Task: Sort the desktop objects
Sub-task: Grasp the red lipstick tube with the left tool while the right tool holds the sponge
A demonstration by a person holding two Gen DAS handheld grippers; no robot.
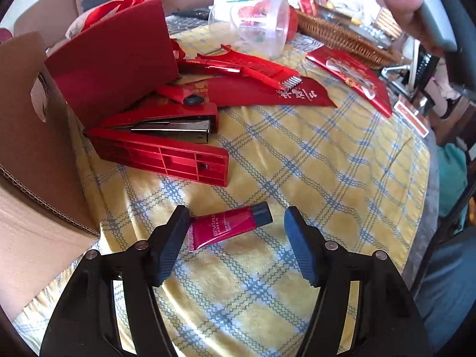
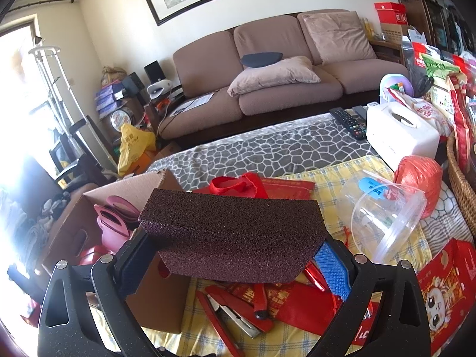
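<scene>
My left gripper (image 1: 236,217) is open, low over the yellow checked cloth (image 1: 312,163). A small red cream tube (image 1: 229,226) with a dark cap lies between its fingertips, close to the left finger. A red stapler (image 1: 160,139) lies beyond it, beside a red gift bag (image 1: 119,68) and a red comb (image 1: 261,71). My right gripper (image 2: 232,247) is shut on a dark maroon sponge block (image 2: 235,232), held above the table next to the open cardboard box (image 2: 157,294). The stapler also shows below the sponge block in the right wrist view (image 2: 238,312).
The cardboard box (image 1: 32,154) stands at the left of the table and holds pink items (image 2: 113,220). A clear plastic cup (image 1: 253,20) lies on its side, near a wicker basket (image 1: 342,35) and red envelopes (image 1: 354,77). A white tissue box (image 2: 398,131) stands further back.
</scene>
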